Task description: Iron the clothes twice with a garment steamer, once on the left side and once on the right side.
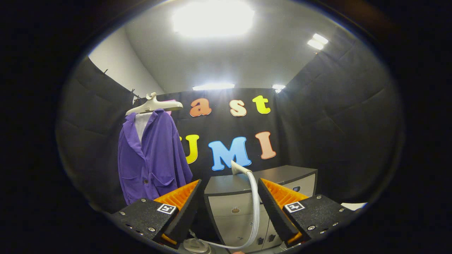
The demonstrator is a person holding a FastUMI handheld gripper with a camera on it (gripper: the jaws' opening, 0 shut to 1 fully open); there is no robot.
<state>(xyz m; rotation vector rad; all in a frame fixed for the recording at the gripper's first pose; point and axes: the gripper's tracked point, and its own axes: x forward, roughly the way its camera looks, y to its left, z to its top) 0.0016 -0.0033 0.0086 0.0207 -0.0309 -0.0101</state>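
1. The purple jacket (153, 157) hangs on a pale hanger (154, 105) in the middle left of the frame, against the black cloth wall, open at the front over a white lining.
2. A grey cabinet (243, 197) stands low in the centre, beyond the fingers.
3. The gripper (229, 203) is held level and pointing forward, its fingers spread wide and grasping nothing.
4. The steamer's white hose (255, 208) curves up between the fingers to the steamer head (237, 168) above the cabinet top.
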